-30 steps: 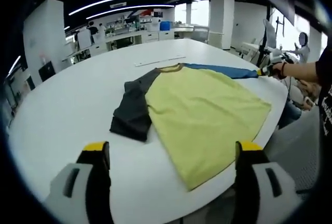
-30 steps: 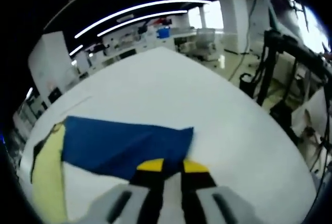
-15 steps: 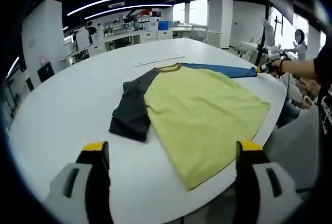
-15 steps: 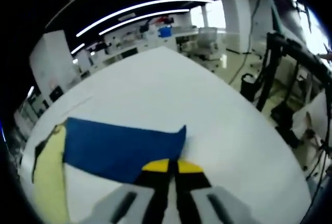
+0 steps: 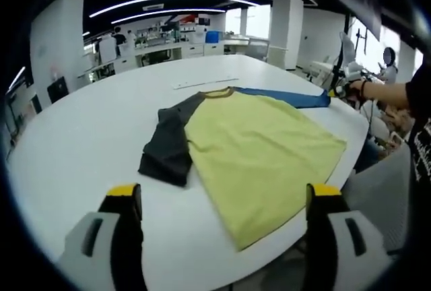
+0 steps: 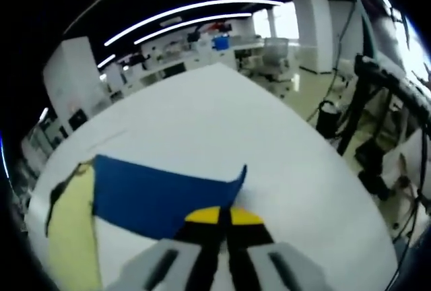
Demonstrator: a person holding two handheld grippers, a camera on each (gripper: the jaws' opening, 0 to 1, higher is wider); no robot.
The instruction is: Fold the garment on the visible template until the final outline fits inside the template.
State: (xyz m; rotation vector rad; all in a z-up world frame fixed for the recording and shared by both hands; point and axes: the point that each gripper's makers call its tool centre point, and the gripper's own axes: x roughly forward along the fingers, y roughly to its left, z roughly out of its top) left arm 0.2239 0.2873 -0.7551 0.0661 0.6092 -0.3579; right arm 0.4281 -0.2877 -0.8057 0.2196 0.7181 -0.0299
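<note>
No brand, label or readable writing can be made out on the garment [image 5: 259, 146] or on the white table [image 5: 81, 129]. No template outline can be picked out on the tabletop in either view.

In the left gripper view the garment is seen lying flat near the table's right edge, its yellow body [image 5: 262, 149] spread wide, the neckline turned toward the far edge and the hem toward the near edge, where one corner comes close to the rim. Its long axis runs from far to near. The dark grey sleeve [image 5: 166, 146] is bunched toward the middle of the table; the blue sleeve [image 5: 286, 95] is stretched out toward the right edge.

The left gripper [image 5: 222, 197] is held above the near edge with its jaws spread wide, nothing between them.

In the right gripper view the right gripper [image 6: 221, 215] is seen with its yellow tips pressed together on the blue sleeve's cuff end, which is lifted off the tabletop. The cuff itself is hidden behind the tips.
</note>
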